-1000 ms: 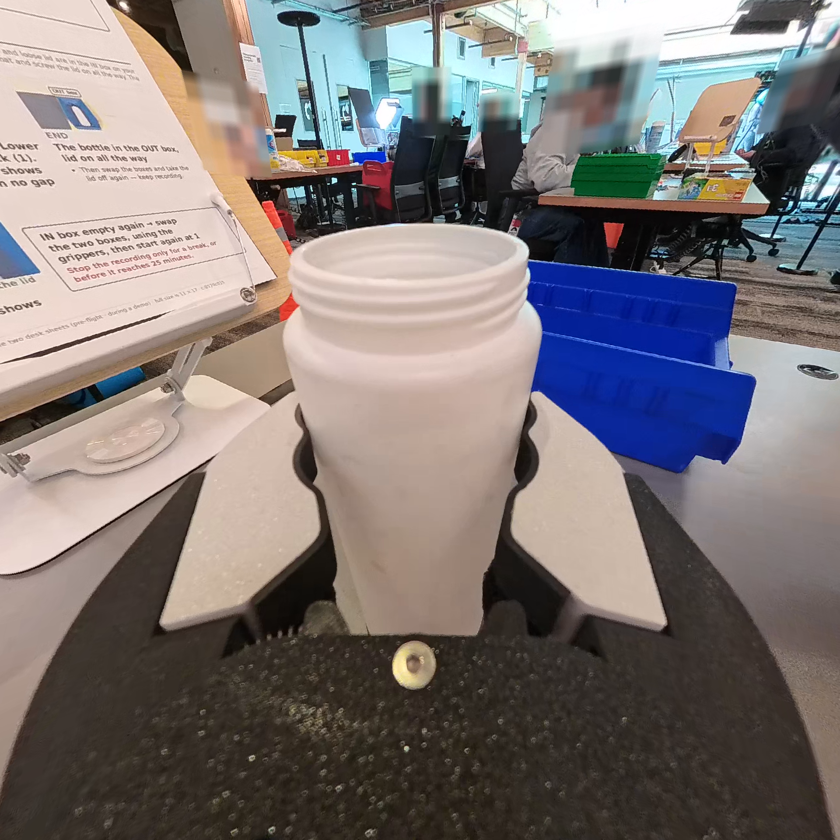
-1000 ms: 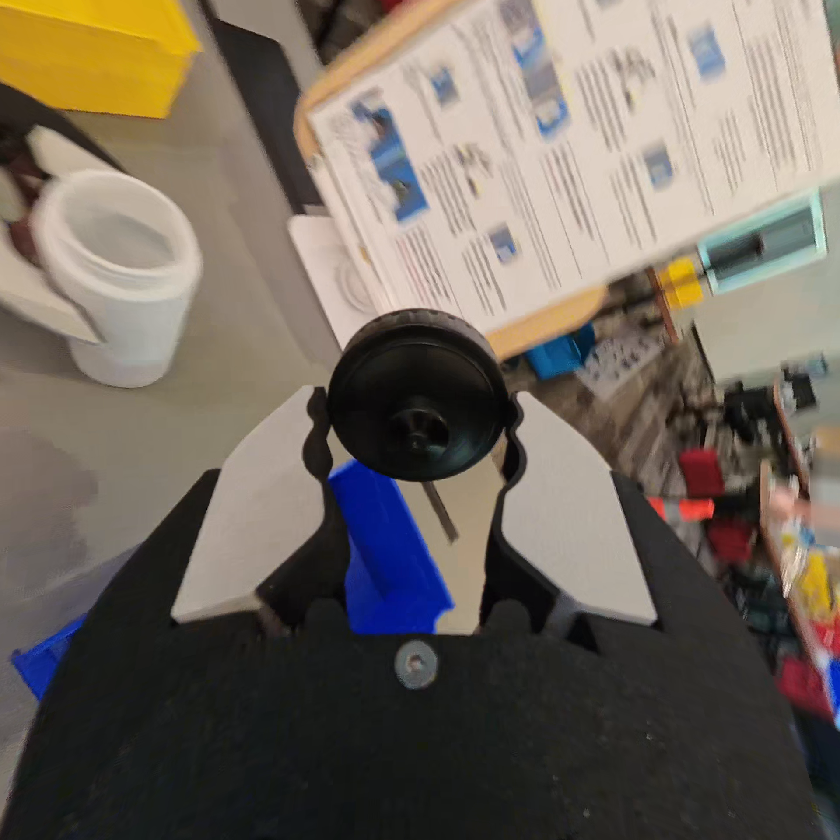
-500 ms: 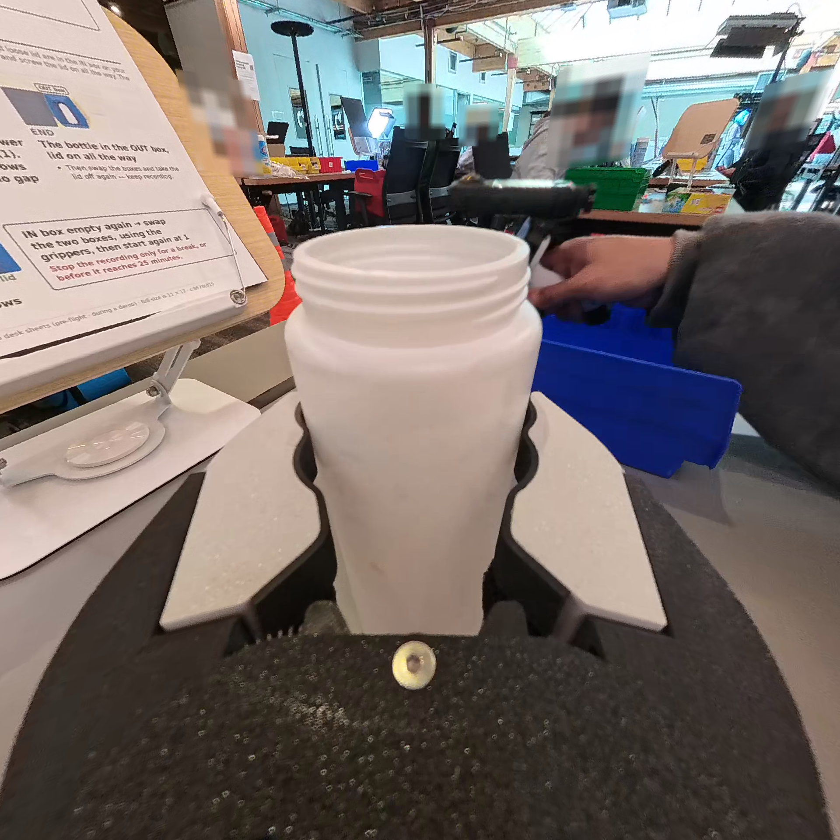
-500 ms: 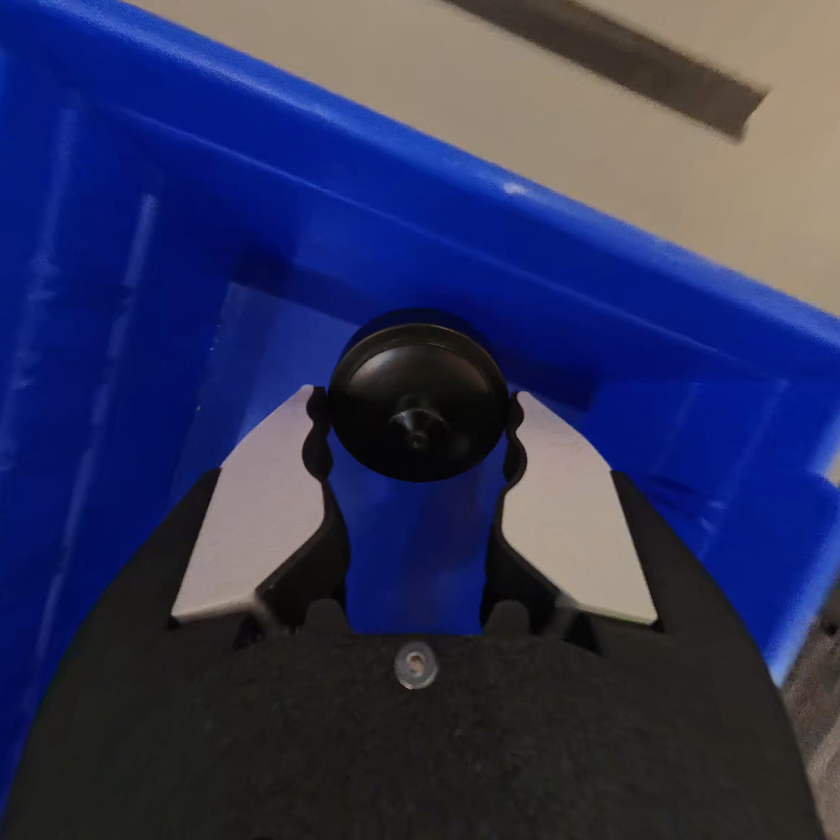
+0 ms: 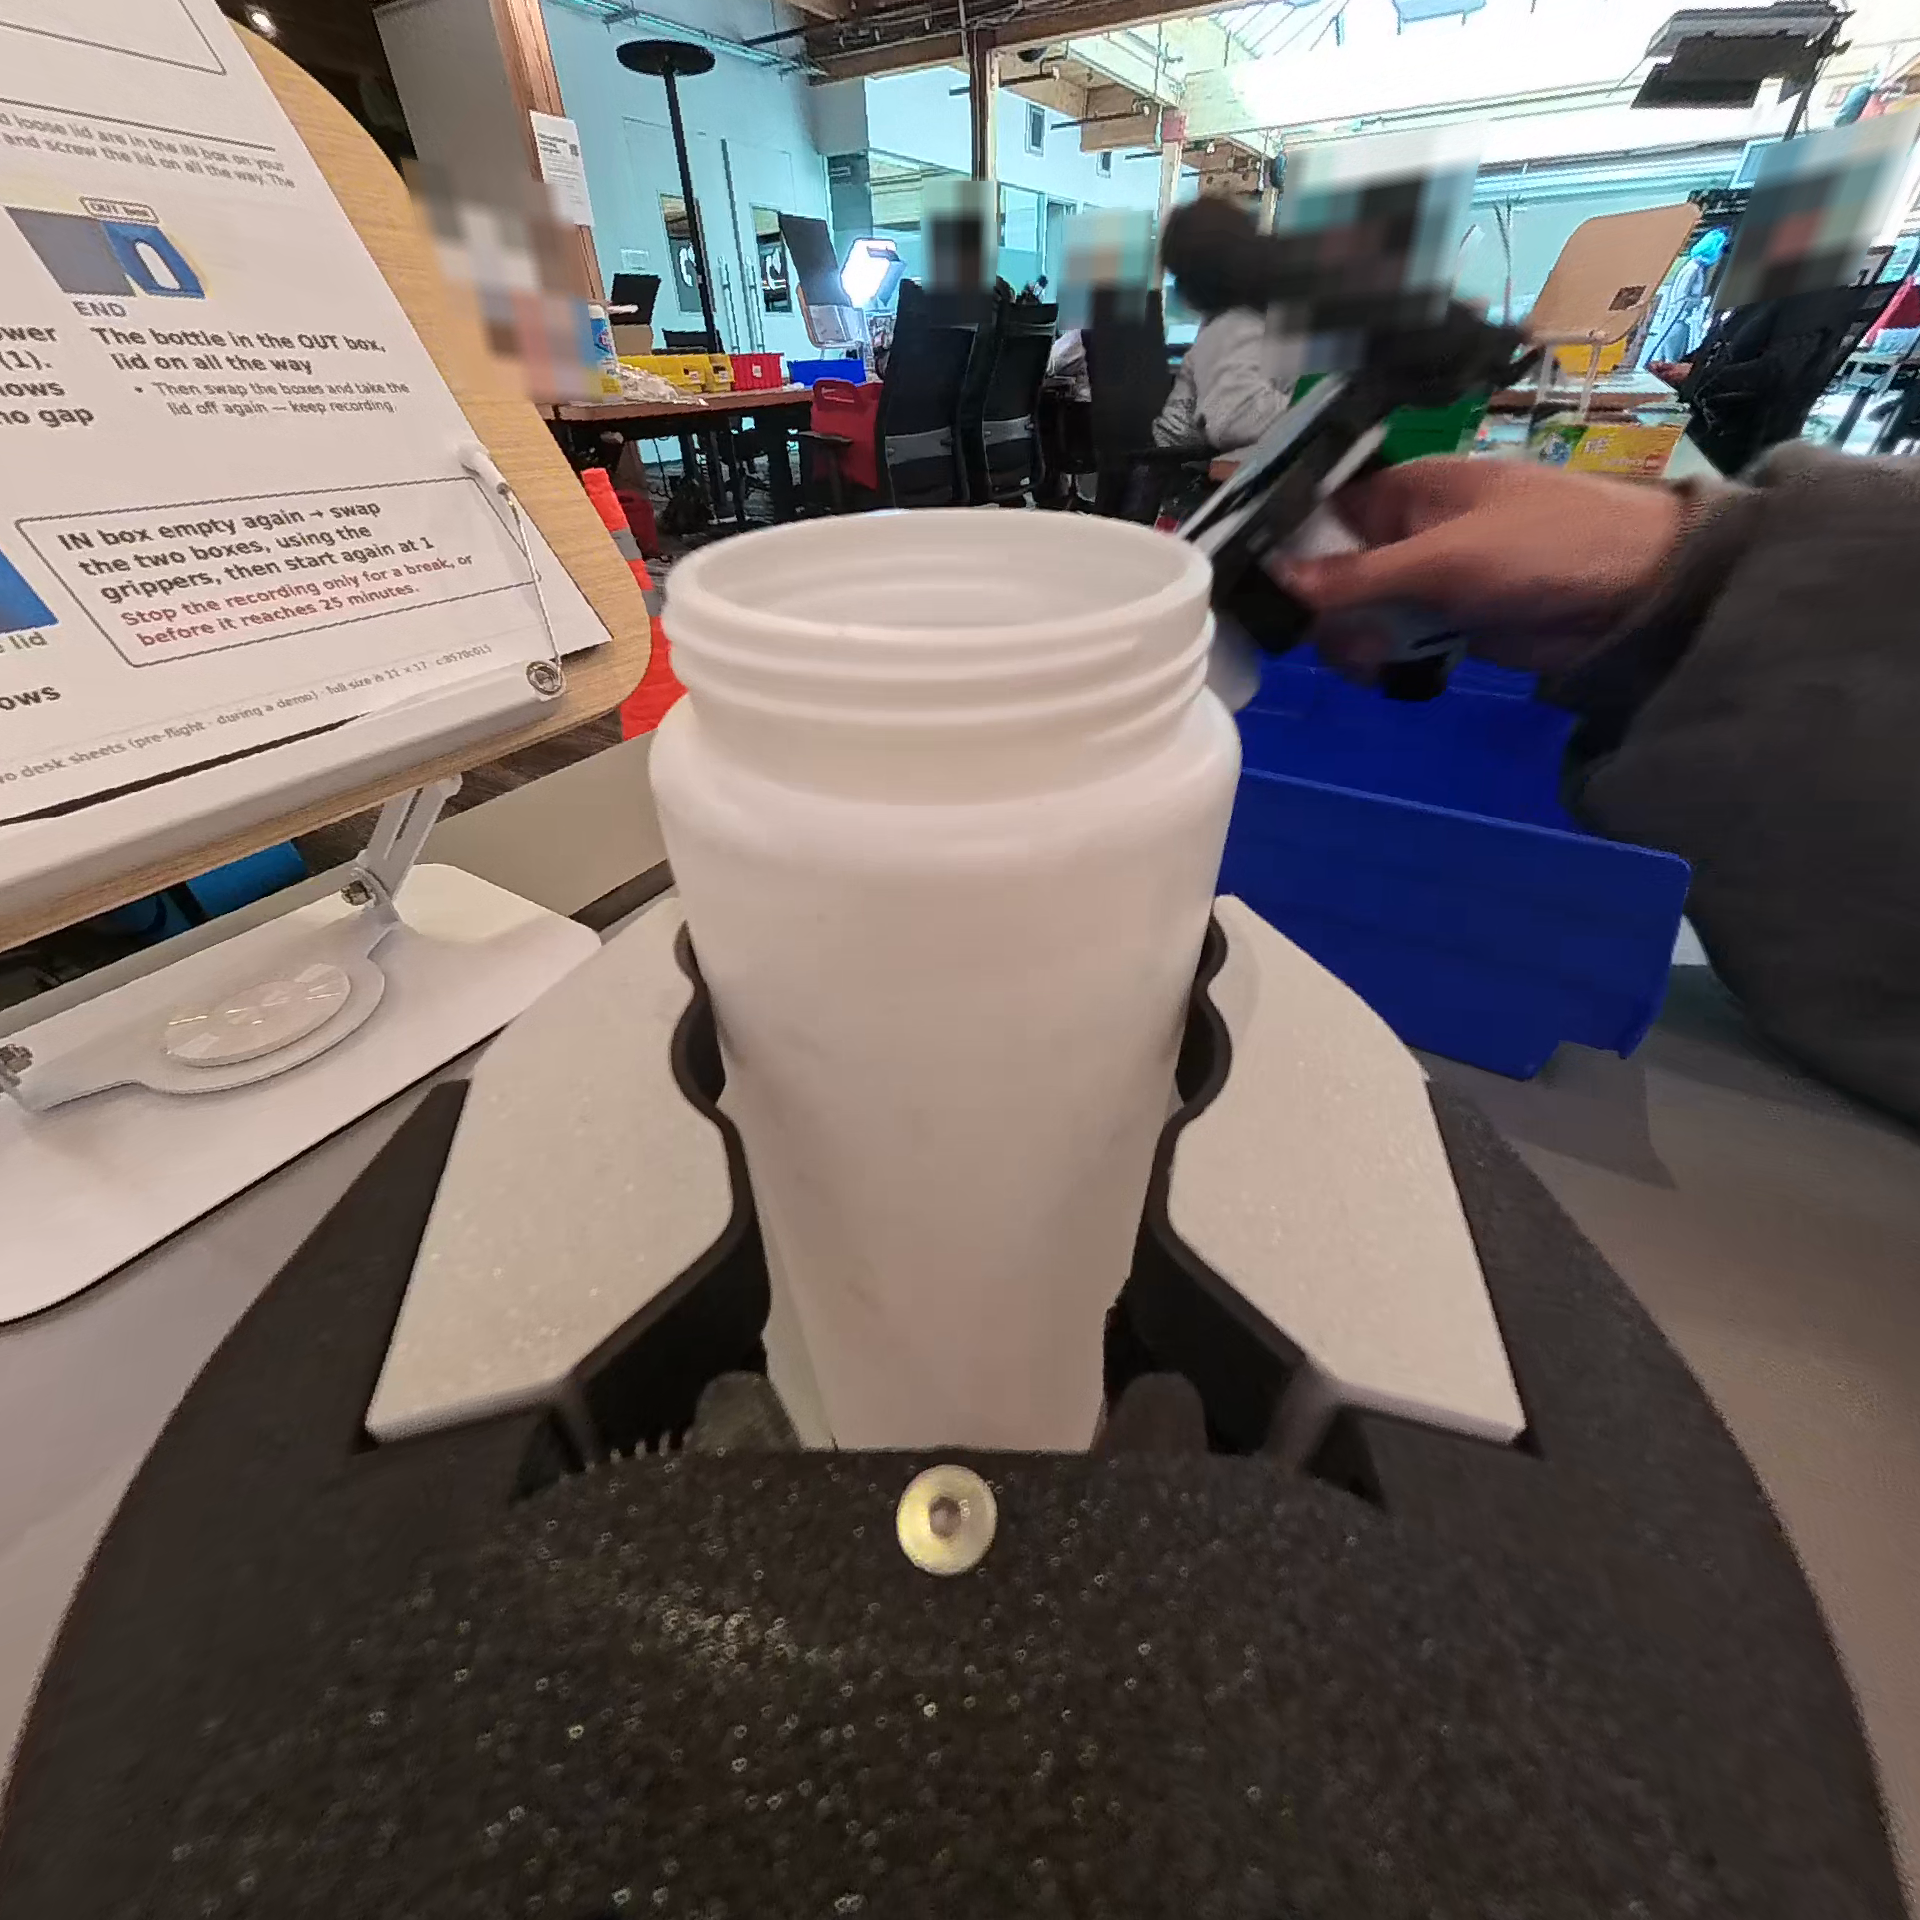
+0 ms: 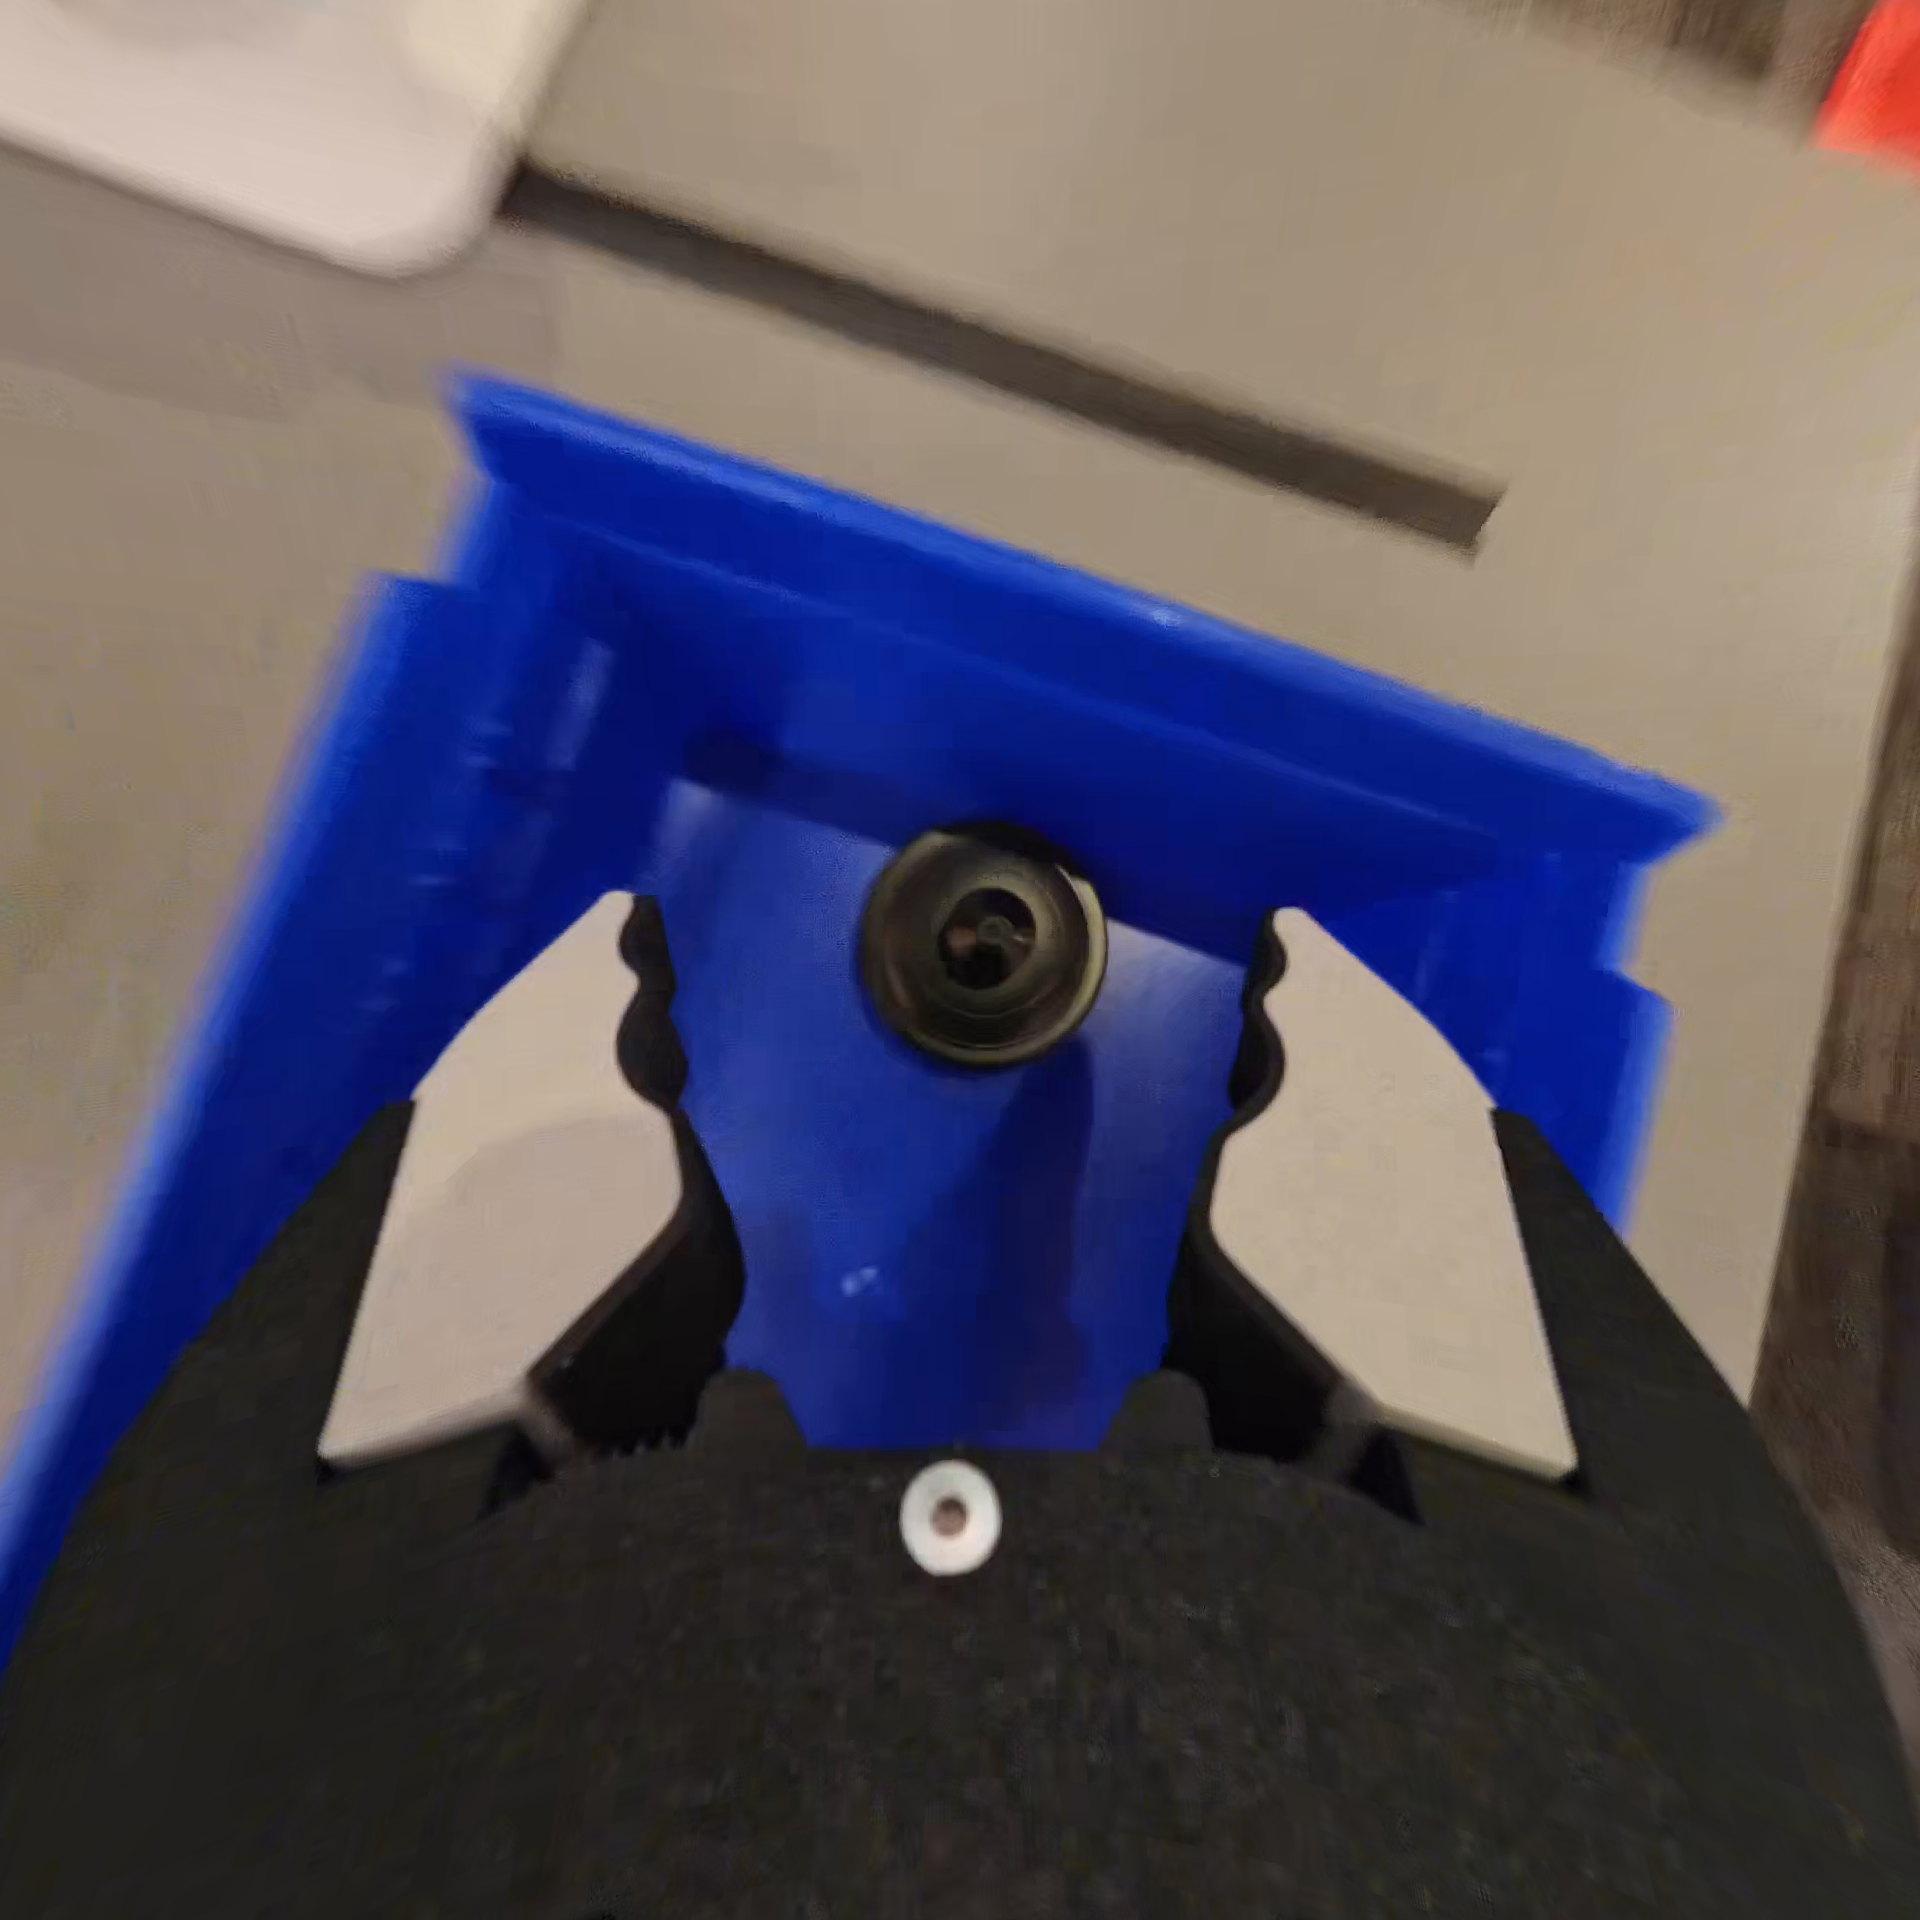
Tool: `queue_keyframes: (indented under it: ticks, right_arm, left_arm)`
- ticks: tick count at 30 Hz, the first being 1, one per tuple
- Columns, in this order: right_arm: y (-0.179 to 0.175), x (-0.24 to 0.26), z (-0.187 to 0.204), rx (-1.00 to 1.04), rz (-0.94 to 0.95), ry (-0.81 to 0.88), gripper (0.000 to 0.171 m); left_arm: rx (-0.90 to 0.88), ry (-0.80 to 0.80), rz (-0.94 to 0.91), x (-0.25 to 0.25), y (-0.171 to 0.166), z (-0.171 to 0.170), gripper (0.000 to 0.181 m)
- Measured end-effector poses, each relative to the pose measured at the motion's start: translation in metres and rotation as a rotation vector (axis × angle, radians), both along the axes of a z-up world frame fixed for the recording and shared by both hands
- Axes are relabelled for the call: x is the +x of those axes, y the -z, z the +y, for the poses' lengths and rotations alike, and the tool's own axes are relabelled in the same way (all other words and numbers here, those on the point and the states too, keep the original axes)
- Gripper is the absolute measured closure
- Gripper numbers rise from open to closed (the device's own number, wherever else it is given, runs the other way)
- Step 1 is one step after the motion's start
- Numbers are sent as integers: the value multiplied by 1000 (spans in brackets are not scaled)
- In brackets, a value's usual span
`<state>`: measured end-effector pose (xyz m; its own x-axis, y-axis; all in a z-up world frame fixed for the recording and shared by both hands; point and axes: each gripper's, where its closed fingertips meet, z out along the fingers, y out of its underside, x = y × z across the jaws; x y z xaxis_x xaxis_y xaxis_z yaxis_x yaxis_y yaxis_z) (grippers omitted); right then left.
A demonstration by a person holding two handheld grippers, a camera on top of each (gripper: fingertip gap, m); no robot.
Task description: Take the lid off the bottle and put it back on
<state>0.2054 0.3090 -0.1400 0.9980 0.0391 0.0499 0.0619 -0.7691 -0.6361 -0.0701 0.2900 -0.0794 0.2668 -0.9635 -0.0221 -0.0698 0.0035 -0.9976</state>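
My left gripper (image 5: 945,1029) is shut on the white bottle (image 5: 940,883), which stands upright with its threaded mouth open and no lid on it. Both pads press its sides. My right gripper (image 6: 956,997) is open above the blue bin (image 6: 1039,665). The black lid (image 6: 985,954) lies on the bin's floor near the far wall, well clear of both pads. In the left wrist view the right gripper (image 5: 1299,499) shows blurred in a person's hand (image 5: 1475,551), over the blue bin (image 5: 1434,894).
A wooden stand with an instruction sheet (image 5: 208,468) on a white base (image 5: 260,1039) stands to the left of the bottle. The grey table (image 6: 1143,260) has a dark slot (image 6: 997,353) beyond the bin. An orange cone (image 5: 644,665) is behind.
My right gripper carried the black lid down into the blue bin, opened wide and let it go; the lid now lies on the bin floor. The left gripper kept holding the bottle still.
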Motion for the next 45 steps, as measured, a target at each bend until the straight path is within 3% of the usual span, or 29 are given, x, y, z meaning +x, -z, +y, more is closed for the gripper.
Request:
queue_keyframes:
  ticks: [4,9,11,14,17,20,24,29,31,32,34,38,41,45]
  right_arm:
    - [-81,-48,-54,411,61,-66,85]
    - [-106,-133,-143,840,157,-201,82]
    - [-88,-163,-167,794,214,-212,88]
    - [-67,-217,-184,776,342,-273,83]
    - [-35,-266,-172,645,409,-358,69]
    - [-30,-299,-142,608,433,-421,66]
    - [-36,-306,-76,608,336,-401,58]
    - [-42,-307,-4,637,280,-382,45]
    - [-30,-319,7,539,306,-442,74]
    - [-30,-316,11,512,315,-406,74]
    - [-38,-311,10,514,319,-375,75]
    - [-84,-301,-20,635,399,-372,75]
    - [-132,-282,-50,655,347,-407,75]
    - [-215,-210,-92,742,224,-331,75]
  left_arm:
    - [3,4,12,-2,2,-3,95]
    - [8,-31,19,-9,-3,-10,82]
    - [-30,-74,-43,-21,-15,-18,78]
    - [-52,-159,-109,-47,-37,-34,81]
    - [-54,-274,-136,-71,-59,-42,93]
    - [-89,-320,-149,-84,-71,-48,93]
    - [-129,-294,-7,-94,-39,-79,91]
    - [-109,-263,150,-127,25,-159,91]
    - [-76,-270,179,-142,41,-189,95]
    - [-46,-266,205,-148,43,-201,100]
    - [35,-287,216,-156,34,-216,98]
    - [107,-357,117,-172,22,-220,124]
    - [10,-344,150,-173,33,-218,113]
    - [-84,-322,133,-174,33,-220,107]
